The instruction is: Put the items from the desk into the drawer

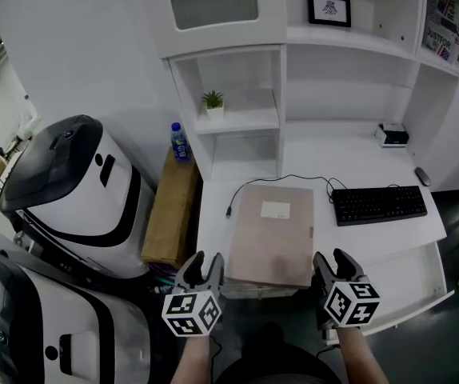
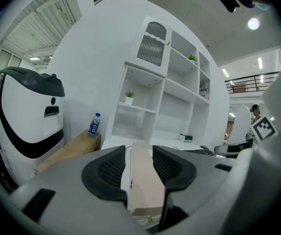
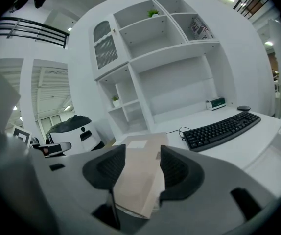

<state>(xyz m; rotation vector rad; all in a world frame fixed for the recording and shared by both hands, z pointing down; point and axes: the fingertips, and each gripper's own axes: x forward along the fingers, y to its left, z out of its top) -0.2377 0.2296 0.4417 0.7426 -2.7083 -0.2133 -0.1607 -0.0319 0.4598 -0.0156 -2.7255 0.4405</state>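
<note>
The beige folder (image 1: 271,234) is found lying flat on the white table (image 1: 333,158). Its near edge reaches past the table's front edge, and a thin layer of white sheets shows beneath it. A white label is seen on its top face.

The left hand-held gripper (image 1: 205,261) is set at the folder's near left corner. In the left gripper view its jaws are closed in on that corner and held narrowly apart by it. The right hand-held gripper (image 1: 331,258) is set at the near right corner. In the right gripper view the folder fills the gap between the two pads.

A black keyboard (image 1: 378,204) is noted on the table just right of the folder, apart from it. A black cable (image 1: 285,179) runs behind the folder's far edge. A white drawer (image 1: 405,282) is seen pulled out below the table's front edge, to the right of the right hand-held gripper.
</note>
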